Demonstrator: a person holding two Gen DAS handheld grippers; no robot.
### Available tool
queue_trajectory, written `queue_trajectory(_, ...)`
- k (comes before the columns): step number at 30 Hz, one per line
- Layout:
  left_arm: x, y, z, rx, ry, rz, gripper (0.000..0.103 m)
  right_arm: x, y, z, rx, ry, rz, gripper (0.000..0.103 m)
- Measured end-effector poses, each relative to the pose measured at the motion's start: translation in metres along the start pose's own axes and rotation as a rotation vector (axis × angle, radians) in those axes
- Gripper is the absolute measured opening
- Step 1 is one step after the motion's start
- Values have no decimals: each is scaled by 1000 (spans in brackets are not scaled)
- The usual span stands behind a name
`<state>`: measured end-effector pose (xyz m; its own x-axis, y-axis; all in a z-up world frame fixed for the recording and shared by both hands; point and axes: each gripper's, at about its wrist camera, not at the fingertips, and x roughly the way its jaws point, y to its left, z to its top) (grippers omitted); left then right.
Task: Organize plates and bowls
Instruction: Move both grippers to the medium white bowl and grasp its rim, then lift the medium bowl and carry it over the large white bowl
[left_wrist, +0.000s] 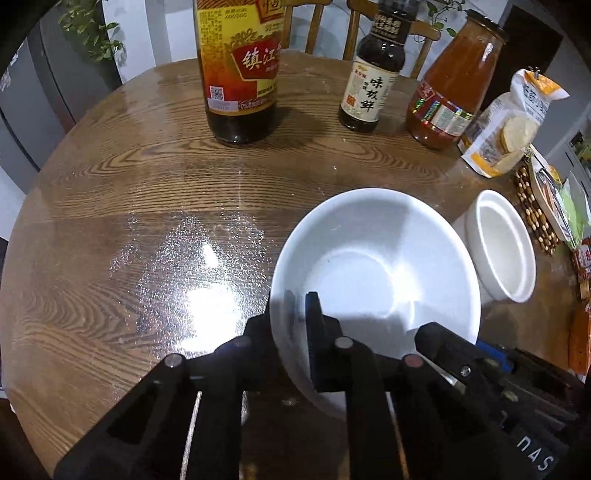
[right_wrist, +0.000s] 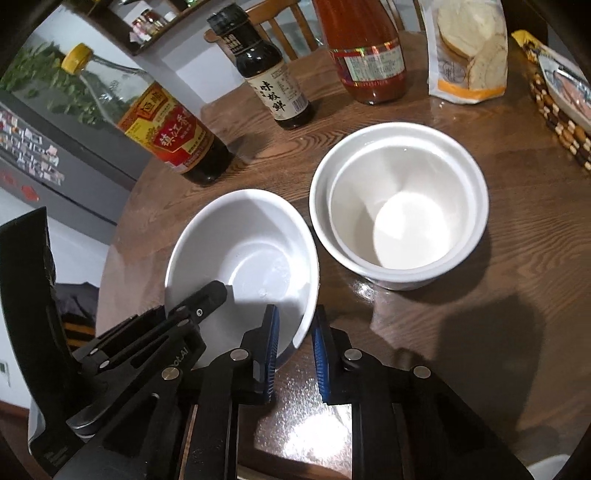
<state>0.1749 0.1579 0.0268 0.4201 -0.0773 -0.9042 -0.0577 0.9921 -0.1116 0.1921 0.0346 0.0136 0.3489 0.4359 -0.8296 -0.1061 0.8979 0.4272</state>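
White bowl (right_wrist: 243, 236) empty, nested bowls (right_wrist: 400, 206) beside it

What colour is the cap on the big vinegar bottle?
Yellow; the vinegar bottle's cap shows only in the right wrist view.

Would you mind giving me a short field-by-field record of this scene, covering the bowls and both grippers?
surface: round wooden table
gripped item: white bowl, empty
left gripper: shut on the bowl's rim, one finger inside
right gripper: shut on the rim at another spot
close beside: two nested white bowls, ungripped
behind: vinegar bottle, soy sauce bottle, red sauce bottle, snack bag
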Motion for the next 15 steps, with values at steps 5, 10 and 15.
queue_trajectory(5, -18, -4, -6, 3, -30, -5, 12, -14, 7, -4, -37, -23, -14, 20)
queue_trajectory(10, -43, -7, -17, 11, -66, -11, 12, -26, 13, -11, -59, -45, -8, 20)
queue_trajectory(15, -62, -14, -30, 17, -89, -17, 12, -43, 13, -24, -80, -63, -8, 20)
